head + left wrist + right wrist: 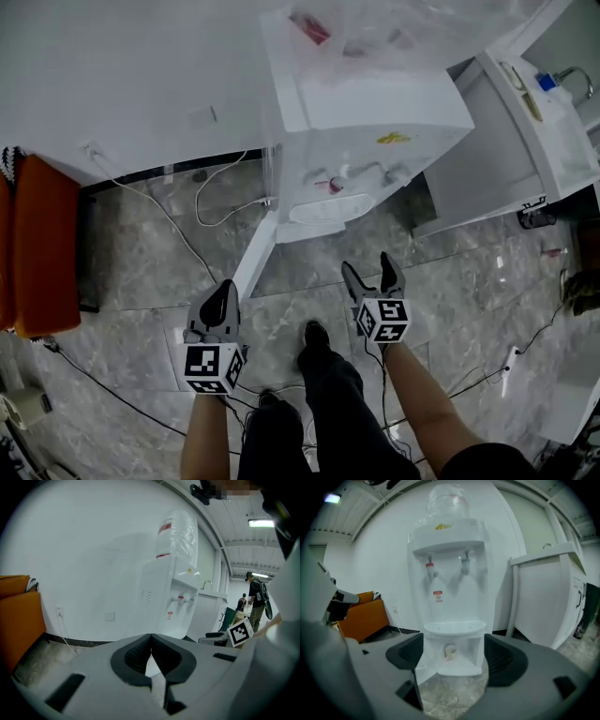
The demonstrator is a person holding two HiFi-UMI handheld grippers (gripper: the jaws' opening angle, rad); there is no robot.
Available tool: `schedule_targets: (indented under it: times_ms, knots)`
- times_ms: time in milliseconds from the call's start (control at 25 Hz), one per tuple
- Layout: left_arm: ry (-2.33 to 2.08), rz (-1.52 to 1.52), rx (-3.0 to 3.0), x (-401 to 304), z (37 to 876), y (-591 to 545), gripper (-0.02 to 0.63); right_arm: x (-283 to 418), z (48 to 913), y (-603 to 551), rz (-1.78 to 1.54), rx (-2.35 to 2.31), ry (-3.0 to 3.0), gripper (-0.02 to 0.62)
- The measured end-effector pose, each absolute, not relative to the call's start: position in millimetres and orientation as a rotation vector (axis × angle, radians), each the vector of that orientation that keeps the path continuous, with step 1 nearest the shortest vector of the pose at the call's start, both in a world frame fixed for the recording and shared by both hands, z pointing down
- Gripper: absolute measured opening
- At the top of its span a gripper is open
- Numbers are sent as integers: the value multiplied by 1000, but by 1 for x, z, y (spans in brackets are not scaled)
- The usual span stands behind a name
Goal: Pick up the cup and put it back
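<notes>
White cup (450,651) resting in the open lower compartment of the water dispenser (451,564), framed between the wide-apart, empty jaws of the right tool (367,265); left tool (225,289) has its jaws together, gripping nothing.

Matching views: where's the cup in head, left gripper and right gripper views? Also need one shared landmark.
Head view: not visible; the water dispenser is seen from above, and its drip tray covers what lies below.
Left gripper view: not visible; the dispenser stands right of centre, side-on.
Right gripper view: cup low centre, in the open recess under the drip tray.
Shared landmark: the dispenser's red tap.
</notes>
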State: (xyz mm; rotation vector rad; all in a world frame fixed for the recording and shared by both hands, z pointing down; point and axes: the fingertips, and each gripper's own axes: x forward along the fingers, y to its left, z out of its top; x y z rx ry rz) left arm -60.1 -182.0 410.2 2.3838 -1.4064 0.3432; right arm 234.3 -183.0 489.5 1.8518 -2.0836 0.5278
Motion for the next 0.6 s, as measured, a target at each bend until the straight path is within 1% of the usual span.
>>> schedule_targets:
  times_ms: [160, 320, 440, 600]
  knots:
    - [-1401, 255, 2393, -40, 454, -184, 11, 227, 563, -187, 562, 1846, -2096, 395]
    - [-1305, 172, 2508, 13, 485, -182, 10, 229, 622, -201, 547, 1861, -2119, 390]
    - [-1235, 185, 2568, 47, 530, -186, 11, 234, 662, -217, 514, 1854, -2143, 387]
    - [-1208, 266, 2584, 74, 603, -205, 10, 240, 707, -242, 455, 1841, -2163, 376]
